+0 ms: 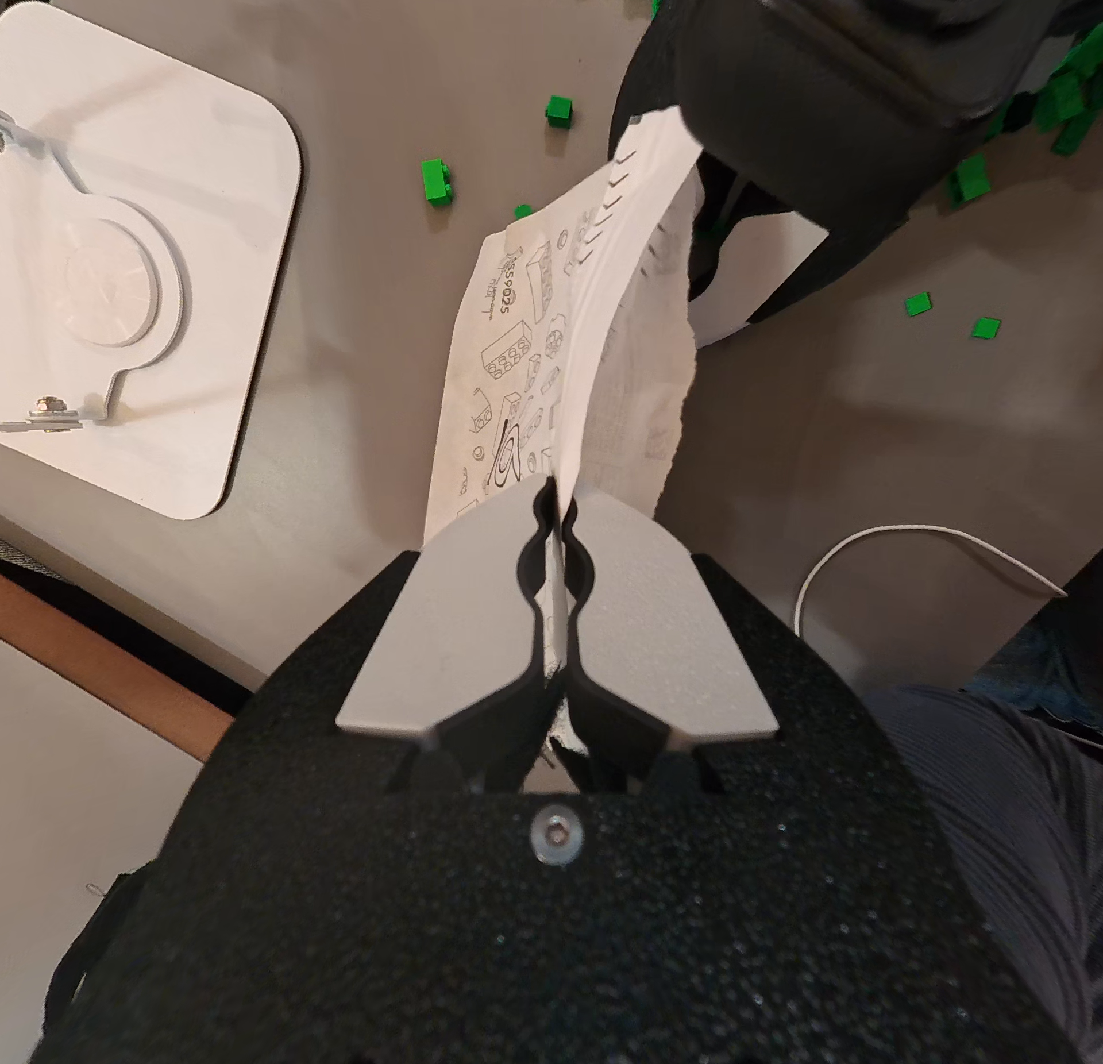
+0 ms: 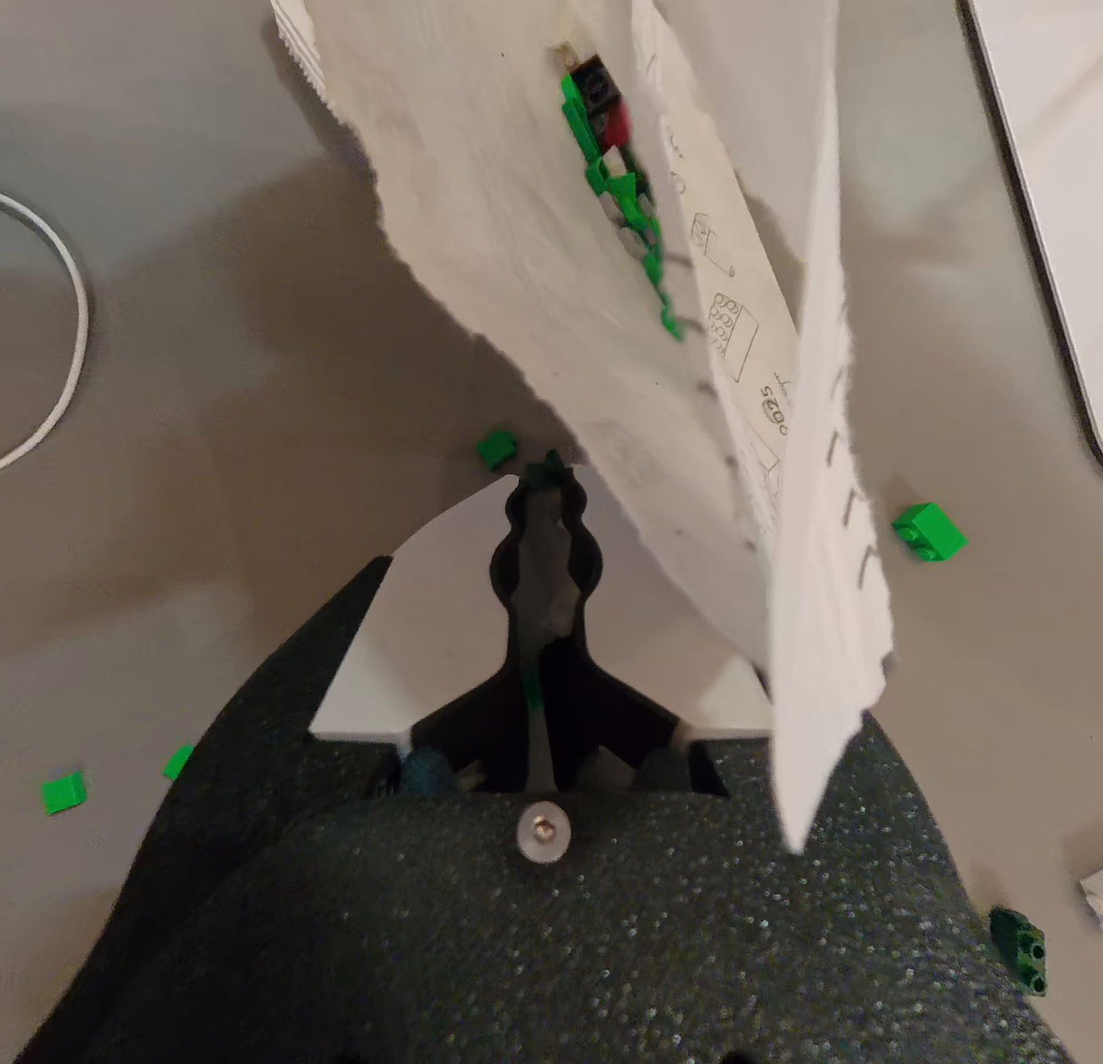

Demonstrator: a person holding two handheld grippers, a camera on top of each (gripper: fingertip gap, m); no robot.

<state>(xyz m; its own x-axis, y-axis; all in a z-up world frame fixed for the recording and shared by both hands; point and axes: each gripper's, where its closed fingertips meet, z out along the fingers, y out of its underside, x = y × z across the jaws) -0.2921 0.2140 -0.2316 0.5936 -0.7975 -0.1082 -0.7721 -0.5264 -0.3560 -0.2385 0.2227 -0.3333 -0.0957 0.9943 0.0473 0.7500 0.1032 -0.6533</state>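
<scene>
1. A matt grey surface (image 1: 370, 80) carries everything.
2. A white, flat, round-cornered base plate (image 1: 197, 331) lies at the surface's left side in the left wrist view. A small metal bolt (image 1: 51, 405) sits near its lower edge.
3. A thin white cable (image 1: 865, 537) curves in a loop across the surface.
4. Two small green plastic bricks (image 1: 558, 109) (image 1: 436, 180) lie apart from each other on bare surface. Two flat green square tiles (image 1: 918, 305) (image 1: 985, 327) lie side by side farther right.
5. A heap of green plastic pieces (image 1: 1062, 104) fills the top right corner.
6. A dark green brick with round holes (image 2: 1017, 946) lies alone at the lower right of the right wrist view.
7. A person's leg in dark ribbed fabric (image 1: 985, 796) shows at the right edge.
</scene>
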